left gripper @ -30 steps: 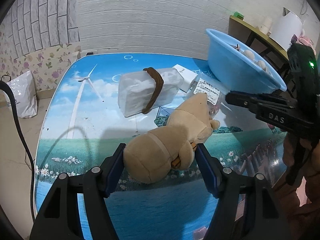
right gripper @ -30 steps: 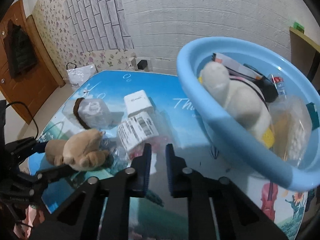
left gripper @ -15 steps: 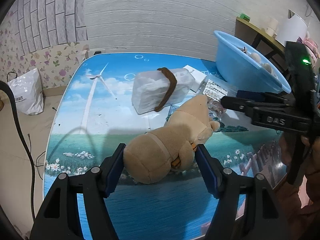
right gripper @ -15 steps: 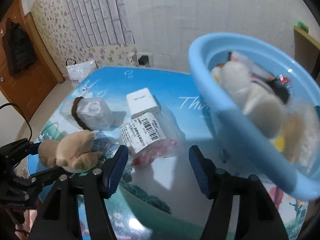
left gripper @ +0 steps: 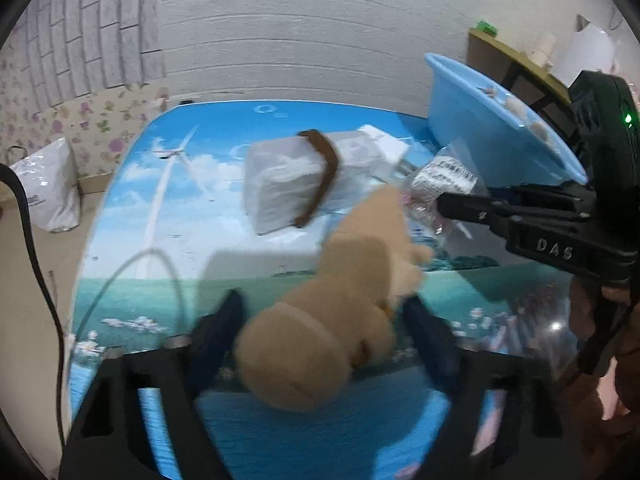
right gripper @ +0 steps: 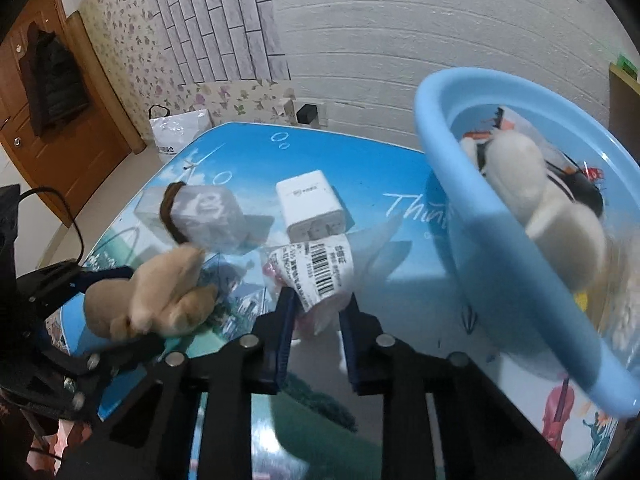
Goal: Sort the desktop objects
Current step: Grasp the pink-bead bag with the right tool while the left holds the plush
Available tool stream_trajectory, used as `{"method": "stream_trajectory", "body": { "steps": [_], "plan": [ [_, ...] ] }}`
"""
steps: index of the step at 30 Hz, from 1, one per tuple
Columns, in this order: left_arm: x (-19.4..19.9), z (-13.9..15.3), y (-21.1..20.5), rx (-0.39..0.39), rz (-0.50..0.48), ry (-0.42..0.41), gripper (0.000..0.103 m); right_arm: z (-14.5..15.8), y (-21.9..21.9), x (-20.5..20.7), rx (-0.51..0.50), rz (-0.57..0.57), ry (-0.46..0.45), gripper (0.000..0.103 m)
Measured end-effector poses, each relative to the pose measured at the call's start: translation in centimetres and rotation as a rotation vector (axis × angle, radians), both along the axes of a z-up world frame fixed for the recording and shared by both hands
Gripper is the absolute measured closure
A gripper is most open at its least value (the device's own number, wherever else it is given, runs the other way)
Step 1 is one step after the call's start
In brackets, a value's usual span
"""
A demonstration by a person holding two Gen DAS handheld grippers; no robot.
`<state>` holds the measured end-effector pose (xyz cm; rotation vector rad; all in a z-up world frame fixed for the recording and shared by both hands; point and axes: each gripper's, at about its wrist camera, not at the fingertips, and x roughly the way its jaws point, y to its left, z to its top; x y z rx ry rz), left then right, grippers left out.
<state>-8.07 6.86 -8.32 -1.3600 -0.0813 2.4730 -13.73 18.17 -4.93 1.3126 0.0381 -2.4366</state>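
My left gripper [left gripper: 322, 312] is shut on a tan plush toy [left gripper: 340, 308], held just above the table; the toy also shows in the right wrist view [right gripper: 152, 296]. My right gripper [right gripper: 318, 300] has its blue pads closing around a clear plastic packet with a barcode label [right gripper: 320, 270], also visible in the left wrist view [left gripper: 444, 178]. A blue basin [right gripper: 480, 220] at the right holds a white plush and several small items.
A clear-wrapped bundle with a brown band [left gripper: 296, 180] and a white box [right gripper: 310, 210] lie on the picture-printed table [left gripper: 168, 208]. A white bag [left gripper: 48, 188] stands on the floor at left. A wooden shelf [left gripper: 516, 60] is behind the basin.
My right gripper opened, moved forward to the labelled packet and narrowed around it. My left gripper kept hold of the plush and shifted slightly.
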Motion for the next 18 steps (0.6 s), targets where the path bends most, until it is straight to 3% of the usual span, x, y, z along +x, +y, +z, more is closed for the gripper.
{"method": "stream_trajectory", "body": {
  "steps": [4, 18],
  "plan": [
    [0.5, 0.3, 0.6, -0.021, -0.01, 0.006, 0.041, 0.0, 1.1, 1.4, -0.019, -0.008, -0.008, 0.082],
    [2.4, 1.2, 3.4, -0.034, -0.065, 0.008, 0.041, 1.5, 8.0, 7.6, -0.019, -0.104, -0.011, 0.082]
  ]
}}
